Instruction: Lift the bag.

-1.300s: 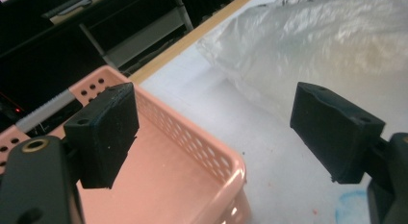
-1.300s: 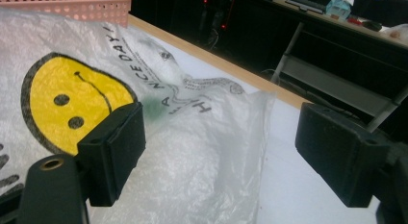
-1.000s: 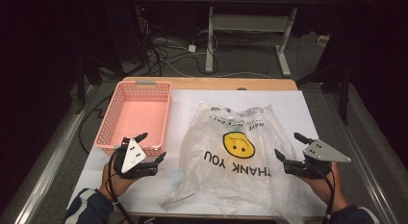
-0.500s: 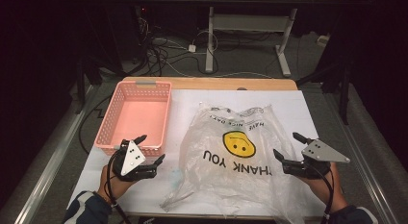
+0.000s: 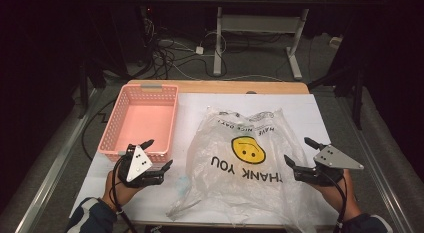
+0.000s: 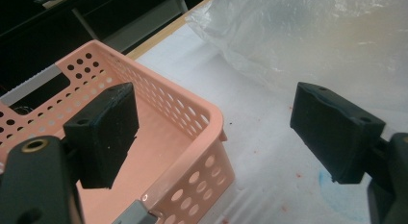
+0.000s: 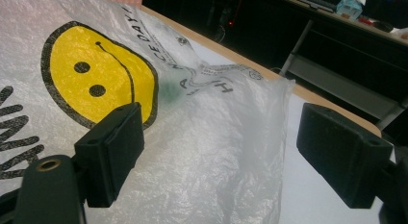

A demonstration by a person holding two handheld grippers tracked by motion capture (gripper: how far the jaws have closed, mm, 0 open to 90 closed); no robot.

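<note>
A clear plastic bag (image 5: 245,158) with a yellow smiley face and "THANK YOU" print lies flat on the white table cover (image 5: 300,105). A pink perforated basket (image 5: 142,120), with nothing in it, stands at the table's left. My left gripper (image 5: 159,155) is open near the basket's front right corner, left of the bag. In the left gripper view the basket (image 6: 183,118) lies between and behind the jaws, with the bag (image 6: 308,36) ahead. My right gripper (image 5: 299,153) is open at the bag's right edge. Its own view looks over the smiley print (image 7: 101,72).
The wooden table edge (image 5: 220,86) runs along the back. Beyond it are cables (image 5: 170,53) on the floor and the legs of another desk (image 5: 217,48). Bare white cover lies to the right of the bag and in front of the basket.
The left gripper has shifted slightly right toward the bag's left edge. The right gripper, the bag and the basket have barely moved.
</note>
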